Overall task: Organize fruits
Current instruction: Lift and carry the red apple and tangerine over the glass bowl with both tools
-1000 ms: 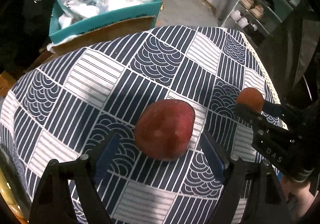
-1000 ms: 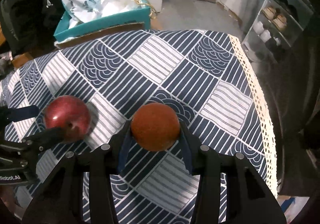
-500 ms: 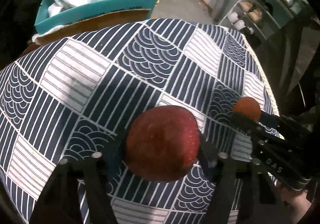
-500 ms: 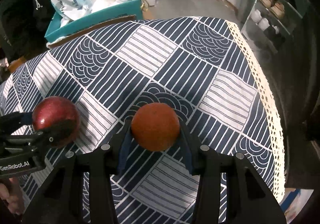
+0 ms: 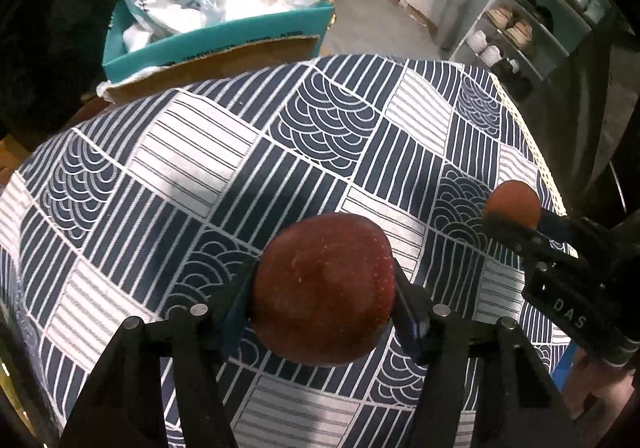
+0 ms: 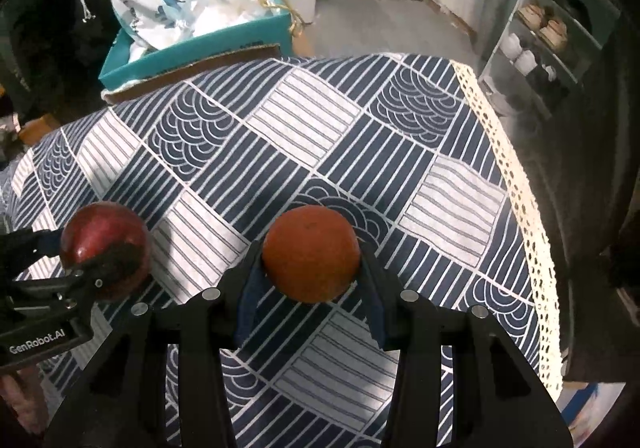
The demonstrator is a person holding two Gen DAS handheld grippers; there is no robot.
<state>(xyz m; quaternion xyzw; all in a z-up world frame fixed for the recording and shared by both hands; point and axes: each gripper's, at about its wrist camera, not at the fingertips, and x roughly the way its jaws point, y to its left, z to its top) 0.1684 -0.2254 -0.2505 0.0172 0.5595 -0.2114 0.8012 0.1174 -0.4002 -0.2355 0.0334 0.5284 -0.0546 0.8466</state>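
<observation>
Claws both clamped: left claw (image 5: 324, 304) on the red apple (image 5: 323, 288), right claw (image 6: 310, 268) on the orange (image 6: 311, 253), just above the tabletop (image 6: 340, 152); advise steady, level carrying.

A matt woven cotton-like tablecloth (image 6: 328, 152) with a lace-looking trim is lying under a glossy, finely speckled red apple (image 5: 324, 290) and a matt, faintly dimpled orange (image 6: 311, 253), while beyond the tablecloth a matt cardboard box (image 5: 216, 44) is holding shiny crinkled plastic bags (image 6: 160, 4)
</observation>
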